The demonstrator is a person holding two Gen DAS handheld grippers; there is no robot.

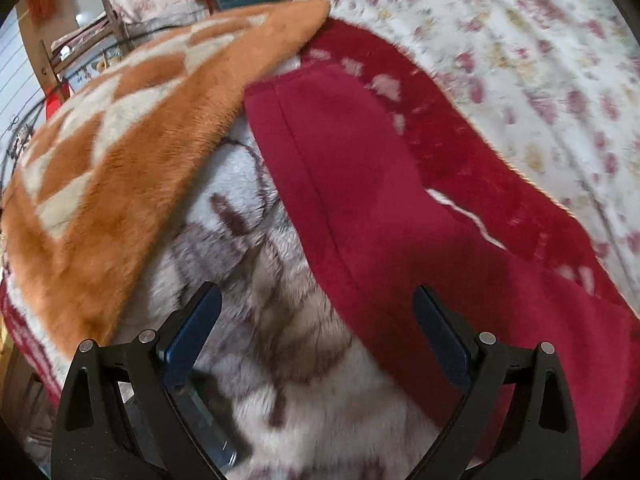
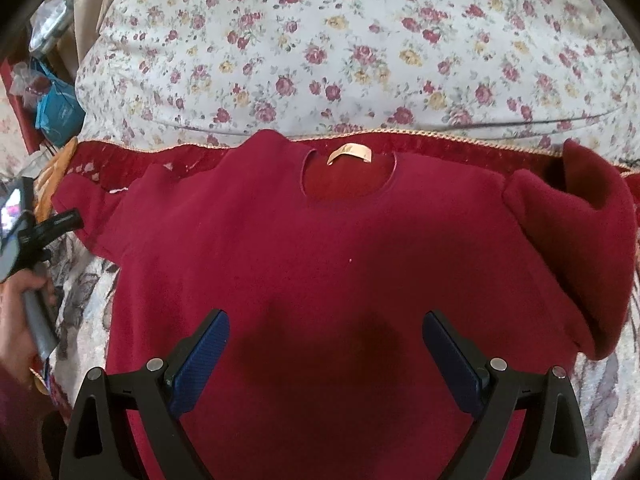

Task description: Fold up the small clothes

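Observation:
A dark red sweater [image 2: 320, 248] lies flat on the bed, neck hole and beige label [image 2: 350, 154] at the far side. Its right sleeve [image 2: 572, 232] is bunched up at the right; the left sleeve [image 2: 96, 208] reaches out to the left. My right gripper [image 2: 326, 346] hovers open over the sweater's lower body, nothing between its fingers. In the left wrist view my left gripper [image 1: 316, 320] is open above the furry blanket, with the sweater's left edge and sleeve [image 1: 360, 184] under its right finger. The left tool with the hand on it [image 2: 28, 248] shows at the left edge.
A furry white and brown blanket [image 1: 256, 320] with a red plush border [image 1: 500, 168] lies under the sweater. An orange and cream checked blanket [image 1: 120, 128] is folded over it at the left. A floral quilt [image 2: 340, 40] rises behind. Clutter and a blue bag [image 2: 56, 108] stand at the far left.

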